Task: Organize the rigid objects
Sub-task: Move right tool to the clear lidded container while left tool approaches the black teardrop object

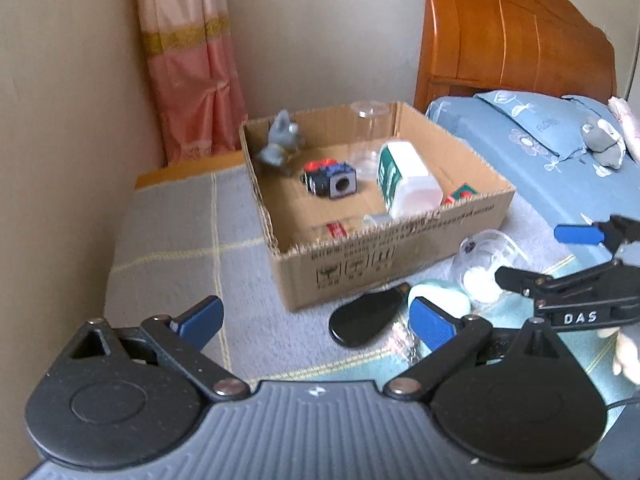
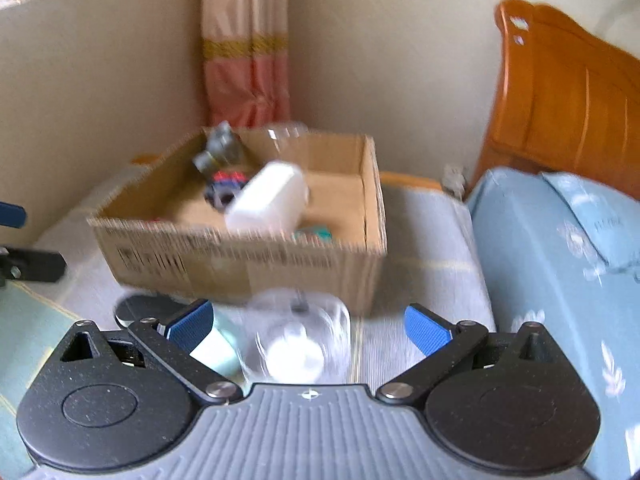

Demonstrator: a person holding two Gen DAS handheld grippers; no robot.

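A cardboard box (image 1: 400, 256) stands on the grey cloth. In it are a grey figurine (image 1: 280, 142), a black cube with red knobs (image 1: 330, 178), a white bottle with a green label (image 1: 408, 178) and a clear cup (image 1: 368, 136). In front of it lie a black oval case (image 1: 366, 316), a pale green object (image 1: 440, 294) and a clear jar (image 1: 484, 268). My left gripper (image 1: 316, 320) is open and empty, near the box front. My right gripper (image 2: 308, 326) is open around the clear jar (image 2: 300, 344), not touching it. The box (image 2: 248, 256) is behind.
A bed with blue bedding (image 1: 560, 148) and a wooden headboard (image 1: 512, 36) is at the right. A grey soft toy (image 1: 604, 142) lies on the pillow. A pink curtain (image 1: 188, 60) hangs in the corner, with walls at the left and back.
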